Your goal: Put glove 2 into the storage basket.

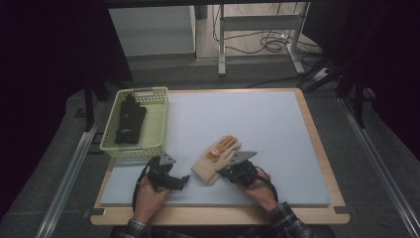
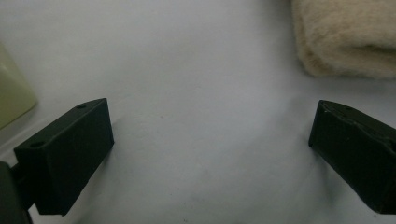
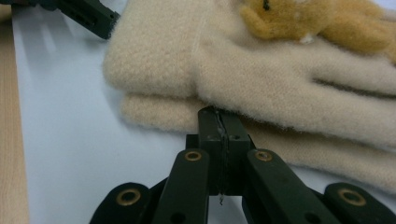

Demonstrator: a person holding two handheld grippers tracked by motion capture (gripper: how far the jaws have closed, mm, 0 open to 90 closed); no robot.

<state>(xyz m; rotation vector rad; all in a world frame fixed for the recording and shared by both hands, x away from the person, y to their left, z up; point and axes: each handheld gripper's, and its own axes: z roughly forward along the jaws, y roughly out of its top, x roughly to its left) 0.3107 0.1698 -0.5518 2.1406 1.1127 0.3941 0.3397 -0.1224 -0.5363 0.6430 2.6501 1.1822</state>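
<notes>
A pair of cream woolly gloves (image 1: 218, 156) with tan fingers lies stacked near the front middle of the pale mat (image 1: 257, 124). My right gripper (image 1: 223, 171) is shut, its jaws pressed flat together. In the right gripper view its tip (image 3: 219, 114) touches the side edge of the lower glove (image 3: 299, 140), below the upper glove's cuff (image 3: 154, 51). My left gripper (image 1: 181, 179) stands open just left of the gloves, low over the mat. In the left gripper view nothing lies between its jaws (image 2: 210, 149), and the glove cuff (image 2: 345, 37) sits beyond the right one.
A pale green basket (image 1: 158, 126) holding black gloves (image 1: 130, 121) stands at the mat's left side; its corner (image 2: 14, 93) shows in the left gripper view. The wooden table edge (image 1: 327, 163) frames the mat. The left gripper's jaw (image 3: 88, 16) shows beyond the cuff.
</notes>
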